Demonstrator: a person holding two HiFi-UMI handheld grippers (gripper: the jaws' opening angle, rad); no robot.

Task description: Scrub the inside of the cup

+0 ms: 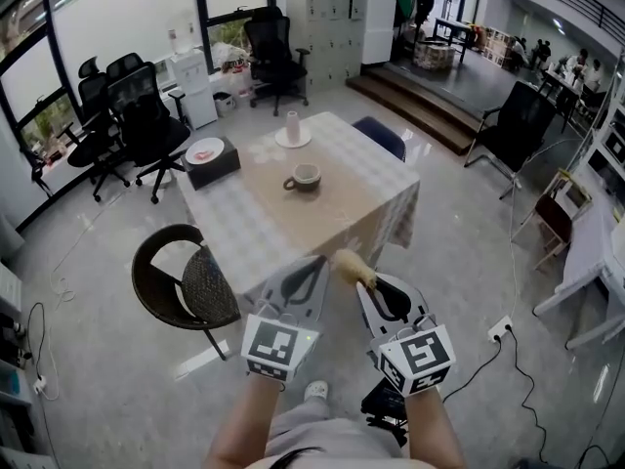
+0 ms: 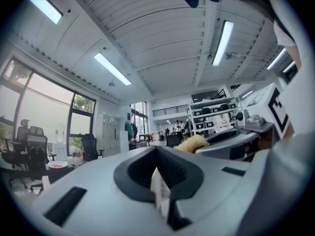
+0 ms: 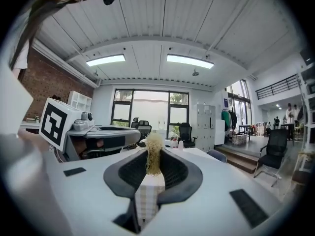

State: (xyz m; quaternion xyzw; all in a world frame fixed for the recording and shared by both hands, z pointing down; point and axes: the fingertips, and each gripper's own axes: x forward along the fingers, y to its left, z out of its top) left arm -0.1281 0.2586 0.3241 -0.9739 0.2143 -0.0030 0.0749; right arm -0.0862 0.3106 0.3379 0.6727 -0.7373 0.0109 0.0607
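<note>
1. We count two grippers, side by side low in the head view, each with one marker cube at its back end.
2. The left gripper (image 1: 312, 264) has its jaws drawn together. Only a thin slit shows between them and nothing is in it.
3. The right gripper (image 1: 365, 285) is clamped on one yellowish fibrous scrubber (image 1: 353, 266). The scrubber's tuft sticks out past the jaw tips and leans toward the left gripper.
4. One tabletop (image 1: 244, 231) lies ahead, covered by a pale checked cloth with a tan cloth over its middle.
5. One cup (image 1: 305, 175) stands upright on one saucer (image 1: 290, 185) near the middle of the tan cloth. Its handle points left, and it is well apart from both grippers.
6. One taller white tumbler (image 1: 292, 126) stands on one white plate (image 1: 302, 141) near the far edge.
7. One dark box (image 1: 217, 163) sits at the far left corner, with one plate (image 1: 204, 150) on top of it.
8. Two chairs stand right at the tabletop. One dark round-backed chair (image 1: 186, 279) is at the near left corner and one blue chair (image 1: 380, 135) is at the far right side.
9. One black office chair (image 1: 272, 51) stands by the far window and another (image 1: 512, 125) on the right. A cluster of them stands at the left, and we cannot fix its number.
10. Both grippers hang short of the near edge of the tabletop, touching nothing on it.
</note>
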